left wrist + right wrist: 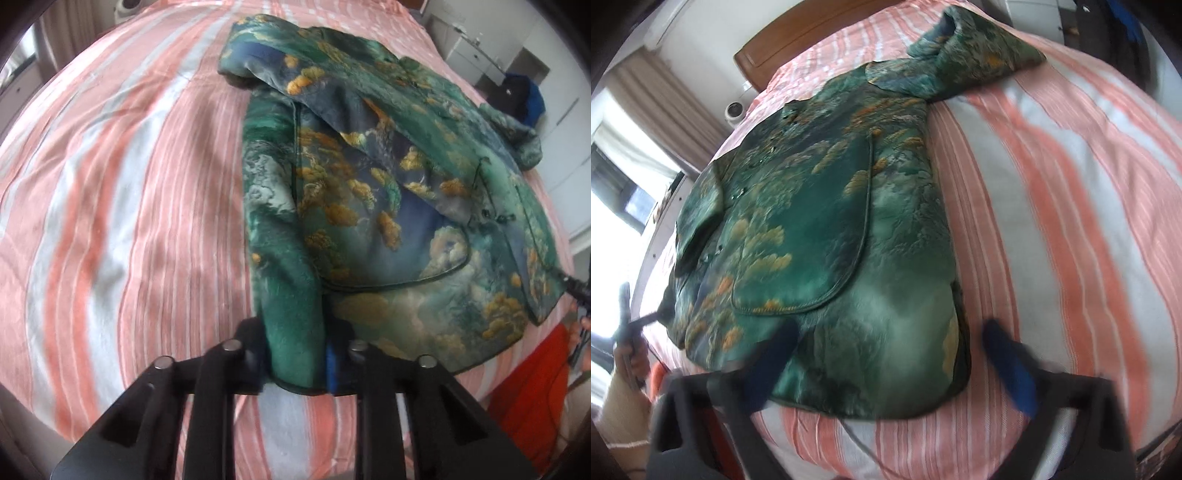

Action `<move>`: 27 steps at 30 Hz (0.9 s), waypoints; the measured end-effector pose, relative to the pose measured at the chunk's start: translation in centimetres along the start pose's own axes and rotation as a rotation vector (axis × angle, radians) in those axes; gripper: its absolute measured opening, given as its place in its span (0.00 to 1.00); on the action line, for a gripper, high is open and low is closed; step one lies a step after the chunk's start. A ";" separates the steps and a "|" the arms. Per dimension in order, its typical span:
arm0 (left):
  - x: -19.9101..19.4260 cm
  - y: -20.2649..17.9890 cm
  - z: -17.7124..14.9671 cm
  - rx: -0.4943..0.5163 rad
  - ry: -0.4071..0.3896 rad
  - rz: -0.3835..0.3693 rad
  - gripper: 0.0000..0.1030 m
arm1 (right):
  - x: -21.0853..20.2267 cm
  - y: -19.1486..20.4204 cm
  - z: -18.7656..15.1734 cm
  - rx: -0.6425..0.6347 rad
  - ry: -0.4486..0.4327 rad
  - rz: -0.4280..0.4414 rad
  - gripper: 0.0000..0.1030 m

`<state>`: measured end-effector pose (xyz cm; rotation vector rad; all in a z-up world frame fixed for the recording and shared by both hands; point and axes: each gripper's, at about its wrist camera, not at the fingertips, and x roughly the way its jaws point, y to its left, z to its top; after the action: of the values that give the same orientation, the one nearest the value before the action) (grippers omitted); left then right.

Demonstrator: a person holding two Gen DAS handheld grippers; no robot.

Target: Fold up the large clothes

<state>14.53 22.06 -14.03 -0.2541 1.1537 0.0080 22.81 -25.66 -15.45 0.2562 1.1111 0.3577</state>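
Pink and white striped bedding (122, 206) covers the bed, with a wooden headboard (812, 33) at its far end and a curtained window (631, 155) at one side. On the bedding lies a green jacket (388, 192) printed with golden trees and clouds. Its long axis runs from the near hem up toward the headboard, collar end far from the cameras. One sleeve is folded across the front in the left wrist view; the other sleeve (975, 55) stretches out sideways near the headboard.

The left gripper (297, 363) is clenched on the jacket's near hem corner, a fold of green cloth pinched between its blue pads. The right gripper (886, 354) stands partly apart, one finger over the hem and one on the bedding beside it, the hem corner between them, not pressed. The picture is blurred there.
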 end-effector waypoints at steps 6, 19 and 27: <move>-3.9 -1.1 -2.0 0.014 -0.023 -0.043 0.11 | -1.8 1.4 0.4 -0.078 0.005 -0.058 0.13; -3.2 -0.1 -6.4 -0.055 0.044 -0.062 0.11 | -1.7 1.1 -0.4 -0.091 0.028 -0.131 0.13; -2.9 -2.1 -6.2 0.064 0.030 0.112 0.54 | -1.7 1.0 -0.9 -0.092 -0.021 -0.145 0.21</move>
<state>8.08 19.09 -13.37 -0.1325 1.1948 0.0663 21.11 -25.46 -14.06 0.0970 1.0826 0.2761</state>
